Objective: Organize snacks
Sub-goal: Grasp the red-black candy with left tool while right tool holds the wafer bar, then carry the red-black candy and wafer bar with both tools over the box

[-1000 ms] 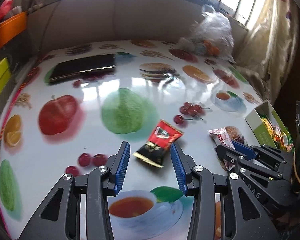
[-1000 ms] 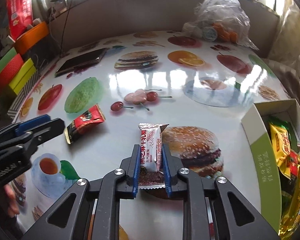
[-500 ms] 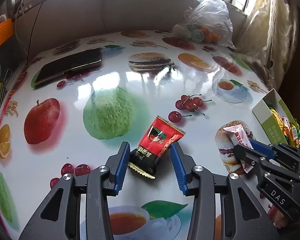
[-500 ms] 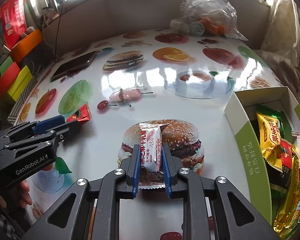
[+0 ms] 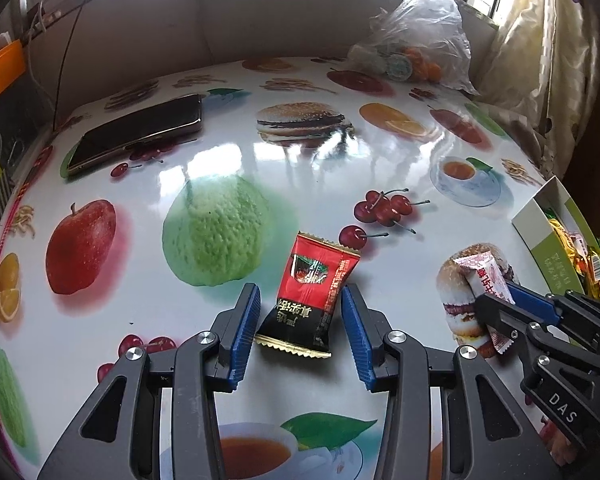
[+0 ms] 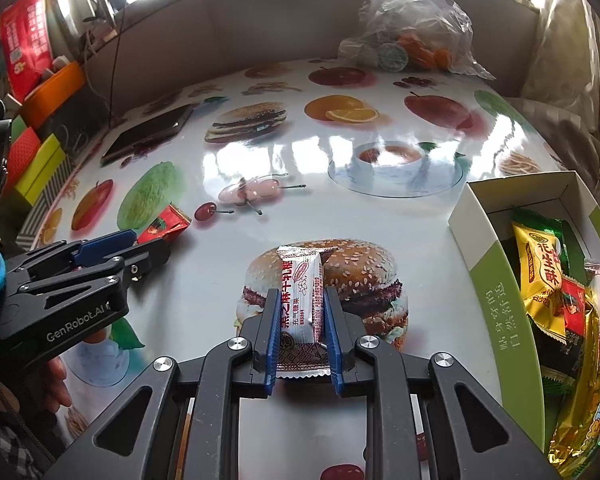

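A red and black snack packet (image 5: 311,291) lies flat on the printed table, between the open jaws of my left gripper (image 5: 300,300); neither pad touches it. Its red corner also shows in the right wrist view (image 6: 165,224). My right gripper (image 6: 301,300) is shut on a white and pink snack bar (image 6: 301,300) and holds it above the table, left of the green and white box (image 6: 500,280). The box holds several snack packets (image 6: 544,272). The bar (image 5: 485,283) and the box (image 5: 540,224) also show in the left wrist view.
A black phone (image 5: 140,132) lies at the table's far left. A clear plastic bag of goods (image 5: 416,40) sits at the back right beside a curtain. Coloured boxes (image 6: 36,160) stand along the left edge. A padded wall runs behind the table.
My left gripper has moved forward, so the red packet now lies between its jaws. My right gripper has carried the snack bar rightwards toward the box.
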Demonstrator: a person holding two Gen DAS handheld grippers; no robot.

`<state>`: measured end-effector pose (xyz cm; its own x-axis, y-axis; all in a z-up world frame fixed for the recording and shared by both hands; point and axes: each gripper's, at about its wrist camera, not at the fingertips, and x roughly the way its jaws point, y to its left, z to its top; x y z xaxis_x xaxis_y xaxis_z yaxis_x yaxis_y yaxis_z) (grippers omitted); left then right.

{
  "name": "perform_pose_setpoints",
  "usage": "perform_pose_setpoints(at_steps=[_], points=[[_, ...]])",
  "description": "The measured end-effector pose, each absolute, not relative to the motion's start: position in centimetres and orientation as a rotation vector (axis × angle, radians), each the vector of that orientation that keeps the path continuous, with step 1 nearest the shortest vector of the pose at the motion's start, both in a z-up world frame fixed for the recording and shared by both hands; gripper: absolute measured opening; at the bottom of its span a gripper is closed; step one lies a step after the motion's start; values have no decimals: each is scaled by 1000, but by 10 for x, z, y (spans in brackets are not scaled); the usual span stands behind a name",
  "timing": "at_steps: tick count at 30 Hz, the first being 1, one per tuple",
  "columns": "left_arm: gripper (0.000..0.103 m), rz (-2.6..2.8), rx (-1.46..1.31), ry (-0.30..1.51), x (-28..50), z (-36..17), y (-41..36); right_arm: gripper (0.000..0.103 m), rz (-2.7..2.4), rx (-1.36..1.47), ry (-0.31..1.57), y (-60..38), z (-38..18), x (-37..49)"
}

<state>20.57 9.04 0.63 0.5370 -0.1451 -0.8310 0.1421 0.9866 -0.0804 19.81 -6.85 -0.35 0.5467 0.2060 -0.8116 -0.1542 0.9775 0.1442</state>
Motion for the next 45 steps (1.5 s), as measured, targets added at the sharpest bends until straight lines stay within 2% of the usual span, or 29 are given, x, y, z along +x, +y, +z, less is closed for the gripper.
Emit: perform_pose_setpoints(at_steps=[7,10,17,45], points=[[43,-168,-21,983,205,6,92,20,213,57,968,-68,-4,198],[31,-162,-19,980,203,6,92,20,213,57,967,-69,-4,198],[25,-163,-15,974,202,8,92,20,213,57,968,-68,-4,198],[24,-128,-31,914,189,32,97,19,211,42,952,-68,3,195]])
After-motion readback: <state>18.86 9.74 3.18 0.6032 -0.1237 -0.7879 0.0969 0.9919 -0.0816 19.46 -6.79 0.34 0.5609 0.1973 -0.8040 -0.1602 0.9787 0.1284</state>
